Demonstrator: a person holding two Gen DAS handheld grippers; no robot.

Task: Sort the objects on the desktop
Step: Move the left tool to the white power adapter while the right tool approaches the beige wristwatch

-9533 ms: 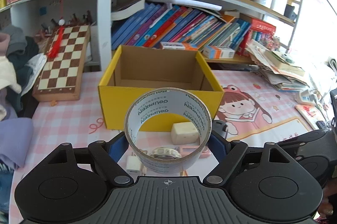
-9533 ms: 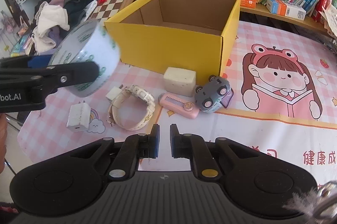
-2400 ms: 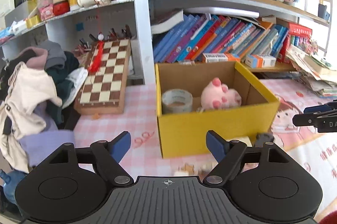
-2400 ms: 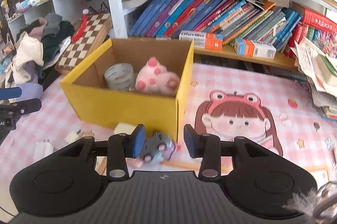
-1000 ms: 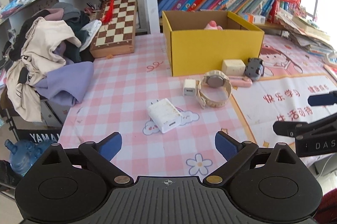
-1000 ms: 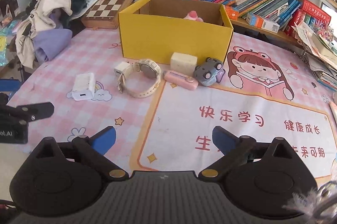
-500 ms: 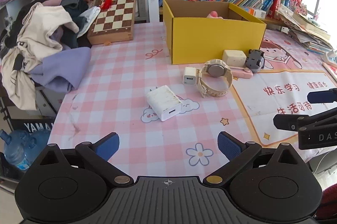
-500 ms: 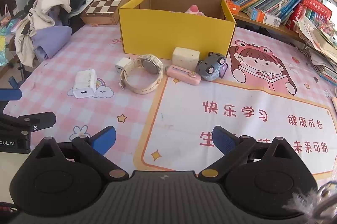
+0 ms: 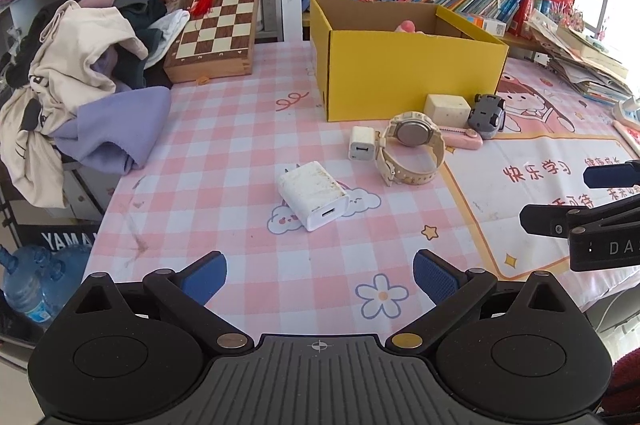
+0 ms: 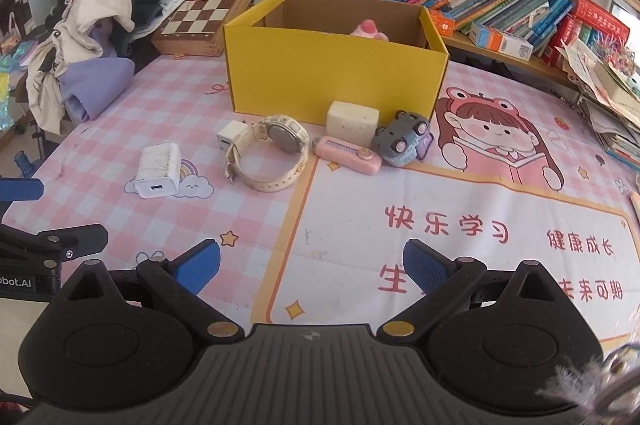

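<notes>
A cluttered study corner with bookshelves behind holds a surface (image 9: 224, 153) covered in pink checked cloth, with a printed mat (image 10: 460, 225) on its right half showing a cartoon girl and red characters. A yellow box (image 9: 404, 81) stands open at the back of the surface, and a pink plush toy (image 10: 368, 28) peeks over its rim. Just in front of the box lie a cream block (image 9: 446, 109), a grey toy car (image 9: 486, 116) and a pink utility knife (image 10: 347, 155), close together. A cream wristwatch (image 9: 412, 145) rests beside a small white plug (image 9: 362, 143), touching or nearly touching it, and a larger white charger (image 9: 313, 195) lies apart from them, nearer the camera. A chessboard (image 9: 216, 25) leans against the shelf on the left, next to a heap of clothes (image 9: 76, 81). The left gripper (image 9: 320, 271) hovers low over the near edge, its blue-padded fingers spread wide and empty. The right gripper (image 10: 312, 267) hangs over the mat, fingers likewise wide apart, holding nothing.
</notes>
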